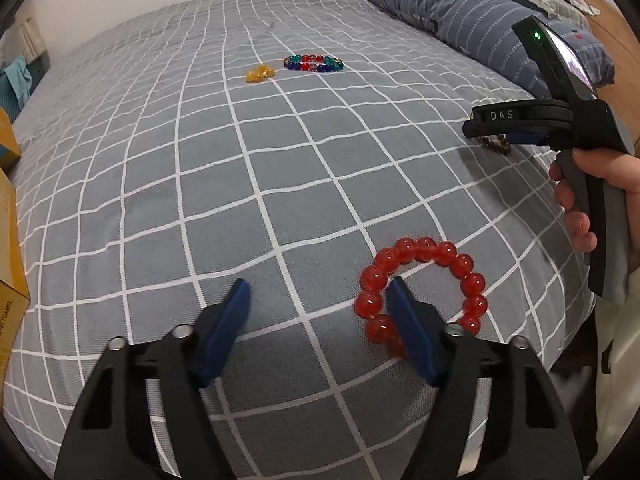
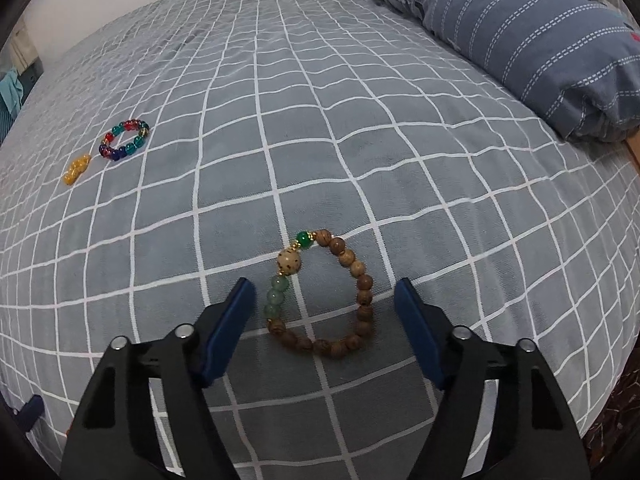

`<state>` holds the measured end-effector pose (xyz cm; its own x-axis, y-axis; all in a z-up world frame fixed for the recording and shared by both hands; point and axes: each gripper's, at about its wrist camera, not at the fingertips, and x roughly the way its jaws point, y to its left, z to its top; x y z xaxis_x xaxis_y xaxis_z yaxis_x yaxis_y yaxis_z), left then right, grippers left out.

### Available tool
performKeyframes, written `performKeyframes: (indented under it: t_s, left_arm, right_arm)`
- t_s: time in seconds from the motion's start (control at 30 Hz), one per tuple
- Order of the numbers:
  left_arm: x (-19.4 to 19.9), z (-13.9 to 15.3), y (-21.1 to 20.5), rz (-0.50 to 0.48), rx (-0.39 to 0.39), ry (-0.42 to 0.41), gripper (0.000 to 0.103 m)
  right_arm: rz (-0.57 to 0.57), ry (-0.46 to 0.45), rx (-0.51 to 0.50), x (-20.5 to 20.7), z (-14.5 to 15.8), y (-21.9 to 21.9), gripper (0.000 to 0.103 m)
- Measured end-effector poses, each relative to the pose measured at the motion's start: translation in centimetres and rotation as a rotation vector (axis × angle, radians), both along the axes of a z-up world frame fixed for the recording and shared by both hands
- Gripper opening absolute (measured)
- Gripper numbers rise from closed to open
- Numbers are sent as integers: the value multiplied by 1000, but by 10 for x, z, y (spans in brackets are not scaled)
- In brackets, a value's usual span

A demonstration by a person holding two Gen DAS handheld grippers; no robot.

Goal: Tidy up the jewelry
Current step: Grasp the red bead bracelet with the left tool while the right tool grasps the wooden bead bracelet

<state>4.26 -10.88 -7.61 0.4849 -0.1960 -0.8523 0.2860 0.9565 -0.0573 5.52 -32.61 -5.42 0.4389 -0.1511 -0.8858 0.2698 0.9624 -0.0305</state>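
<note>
A red bead bracelet (image 1: pixel 424 284) lies on the grey checked bedspread (image 1: pixel 240 184); my open left gripper (image 1: pixel 320 292) sits beside it, the right finger resting inside its ring. A wooden bead bracelet with green beads (image 2: pixel 324 292) lies between the jaws of my open right gripper (image 2: pixel 326 288), apart from both pads. A multicolour bead bracelet (image 1: pixel 314 63) (image 2: pixel 124 139) and a small yellow bead piece (image 1: pixel 259 73) (image 2: pixel 77 169) lie farther off. The right gripper also shows in the left wrist view (image 1: pixel 496 128), over the wooden beads.
A striped blue pillow (image 2: pixel 532 28) lies at the bed's far right. Cardboard boxes (image 1: pixel 8 208) stand at the bed's left edge. The bed's near edge drops off at the lower right.
</note>
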Motion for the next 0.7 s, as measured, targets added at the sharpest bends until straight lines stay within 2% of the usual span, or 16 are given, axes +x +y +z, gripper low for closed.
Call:
performKeyframes:
  t_s: [0.23, 0.37, 0.53, 0.7]
  left_arm:
    - [-1, 4, -1, -19, 12, 1, 29]
    - [1, 7, 2, -20, 17, 7, 18]
    - [3, 15, 6, -23, 0, 10, 13]
    - [3, 24, 6, -23, -7, 0, 13]
  right_arm:
    - [10, -1, 32, 4, 2, 4, 39]
    - [25, 5, 20, 5, 4, 9, 15]
    - [36, -9, 7, 6, 11, 14, 15]
    - [41, -31, 7, 6, 21, 16, 15]
